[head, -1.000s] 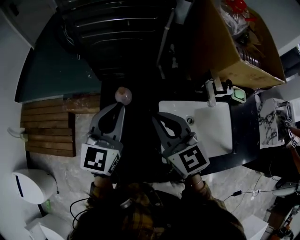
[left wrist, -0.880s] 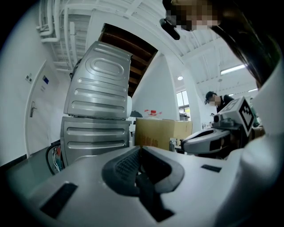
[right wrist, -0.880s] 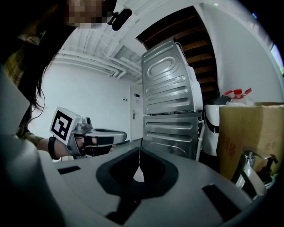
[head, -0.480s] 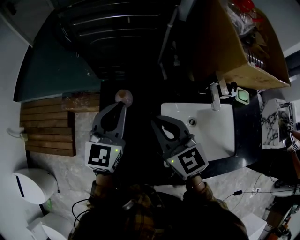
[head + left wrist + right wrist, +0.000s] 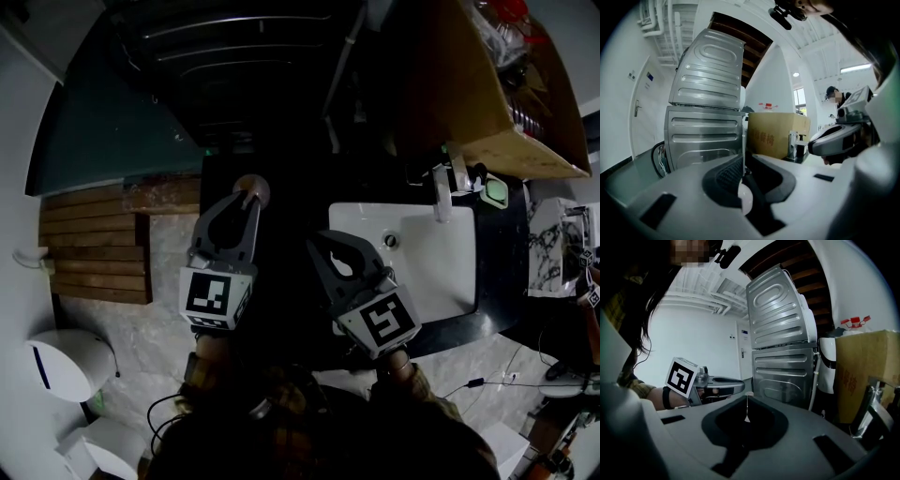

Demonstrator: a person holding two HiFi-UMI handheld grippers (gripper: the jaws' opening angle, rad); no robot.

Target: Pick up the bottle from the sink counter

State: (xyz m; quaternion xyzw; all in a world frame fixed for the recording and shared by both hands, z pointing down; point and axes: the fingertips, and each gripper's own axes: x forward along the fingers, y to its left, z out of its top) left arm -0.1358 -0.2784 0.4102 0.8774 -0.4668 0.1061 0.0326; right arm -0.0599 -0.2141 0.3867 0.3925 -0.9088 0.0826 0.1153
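Two tongs hovering beside white sink (image 5: 427,272): left tongs (image 5: 248,197) jaws pressing together, right tongs (image 5: 320,241) likewise.

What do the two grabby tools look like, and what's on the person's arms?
Both are grey plastic. The left gripper and right gripper each have two curved jaws with black inner pads. Each carries a white cube with black square markers. The sleeves look dark plaid. A black band circles the left wrist.
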